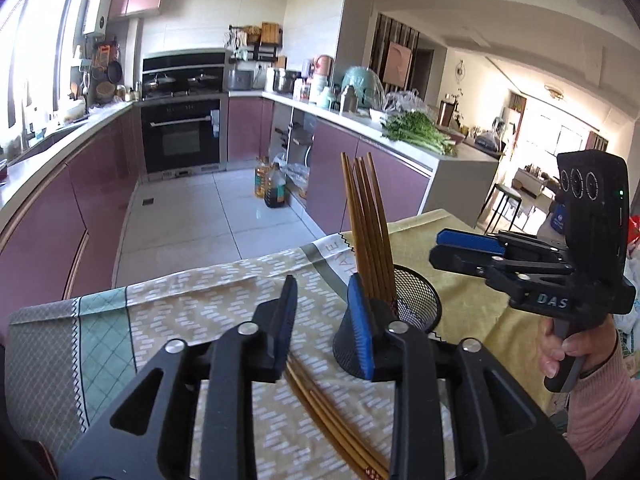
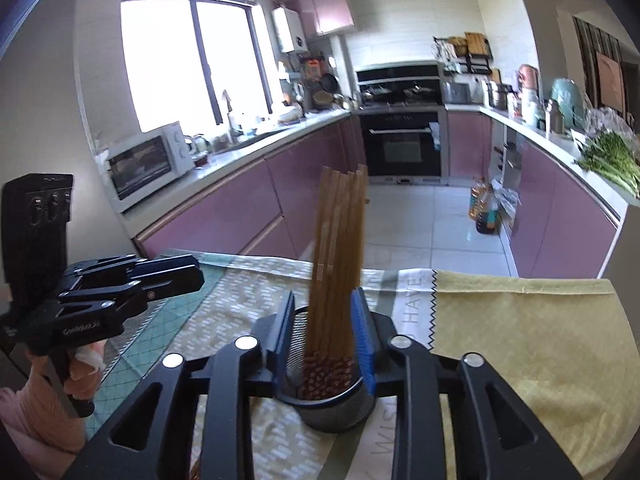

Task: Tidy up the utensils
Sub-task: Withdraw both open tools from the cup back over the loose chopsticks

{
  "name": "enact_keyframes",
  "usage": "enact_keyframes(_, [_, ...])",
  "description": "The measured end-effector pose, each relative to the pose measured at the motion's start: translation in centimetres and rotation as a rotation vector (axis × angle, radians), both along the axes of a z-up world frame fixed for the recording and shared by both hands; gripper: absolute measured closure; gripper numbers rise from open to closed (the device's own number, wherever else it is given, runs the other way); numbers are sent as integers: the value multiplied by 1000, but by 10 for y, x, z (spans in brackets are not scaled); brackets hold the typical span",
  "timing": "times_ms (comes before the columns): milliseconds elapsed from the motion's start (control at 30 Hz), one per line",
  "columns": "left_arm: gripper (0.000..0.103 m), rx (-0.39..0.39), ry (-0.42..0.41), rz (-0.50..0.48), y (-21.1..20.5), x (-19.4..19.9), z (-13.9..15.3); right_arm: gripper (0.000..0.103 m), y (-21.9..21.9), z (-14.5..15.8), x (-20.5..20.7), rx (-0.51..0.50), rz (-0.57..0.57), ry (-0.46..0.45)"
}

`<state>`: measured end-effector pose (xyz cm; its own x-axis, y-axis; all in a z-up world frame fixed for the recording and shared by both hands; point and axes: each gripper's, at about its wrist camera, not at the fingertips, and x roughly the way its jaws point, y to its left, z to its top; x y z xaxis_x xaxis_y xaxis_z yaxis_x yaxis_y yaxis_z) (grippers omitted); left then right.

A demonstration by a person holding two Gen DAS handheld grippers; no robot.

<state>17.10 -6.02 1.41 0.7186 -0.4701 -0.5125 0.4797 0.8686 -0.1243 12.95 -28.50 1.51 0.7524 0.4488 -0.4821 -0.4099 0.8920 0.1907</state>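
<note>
A black mesh cup (image 1: 418, 304) stands on the cloth-covered table with several brown chopsticks (image 1: 366, 224) upright in it. More chopsticks (image 1: 320, 408) lie flat on the cloth under my left gripper (image 1: 324, 328), which is open with nothing between its pads. My right gripper (image 1: 436, 246), held by a hand in a pink sleeve, hovers just right of the cup. In the right wrist view the cup (image 2: 332, 404) and its blurred chopsticks (image 2: 340, 256) show in the gap of the open right gripper (image 2: 323, 336), with no pad pressing on them. The left gripper (image 2: 196, 270) is at the left.
The table carries a patterned tablecloth (image 1: 192, 304) and a plain yellow cloth (image 2: 520, 340); its far edge drops to a tiled kitchen floor. Purple cabinets, an oven (image 1: 182, 136), oil bottles (image 1: 272, 186) on the floor and greens (image 1: 416, 132) on the counter lie beyond.
</note>
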Motion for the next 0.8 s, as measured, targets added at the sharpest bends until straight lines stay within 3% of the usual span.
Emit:
enact_keyframes(100, [64, 8, -28, 19, 12, -20, -6, 66, 7, 1, -24, -11, 57, -30])
enact_keyframes(233, [57, 53, -8, 35, 20, -38, -24, 65, 21, -18, -42, -17, 119, 16])
enact_keyframes(500, [56, 101, 144, 44, 27, -55, -81, 65, 53, -74, -41, -39, 165, 189])
enact_keyframes(800, [56, 134, 268, 48, 23, -56, -122, 69, 76, -106, -46, -101, 152, 283])
